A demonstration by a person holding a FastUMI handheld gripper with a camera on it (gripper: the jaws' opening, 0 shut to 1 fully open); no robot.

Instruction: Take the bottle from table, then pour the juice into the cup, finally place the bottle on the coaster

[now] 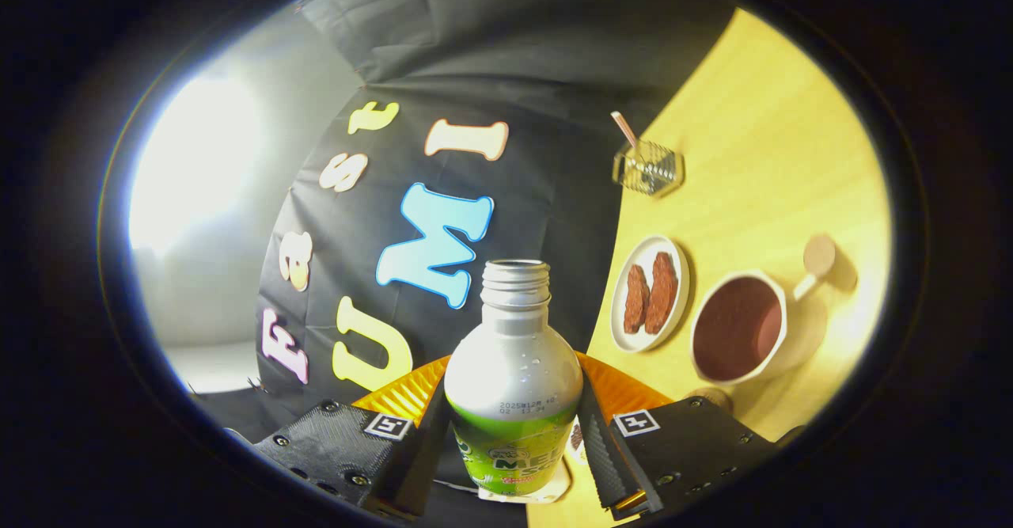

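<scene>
The booth's black cloth wall (pixel 475 53) took up most of the background, with a bright glare of light off to one side, and the pale wooden table (pixel 760 164) appeared turned on edge, which suggested the gripper (pixel 514 441) was rolled over for the pour rather than held level. On that table the cup (pixel 744 326), white with a handle and dark inside, lay just beyond the right finger, probably set close so the bottle needed little travel. Whether the dark inside was juice already poured or only the cup's lining could not be told from this angle.

Beside the cup sat a small white plate (pixel 650 292) holding two brown pieces of food, and farther off a clear faceted glass (pixel 649 168) with a straw in it, both well clear of the pouring path. The coaster could not be made out with certainty.

The bottle (pixel 514 370), silver-shouldered with a green label and its cap off, stood between the two fingers, which were clamped against its sides low on the body, leaving the open neck free ahead of them. No juice was seen leaving the mouth.
</scene>
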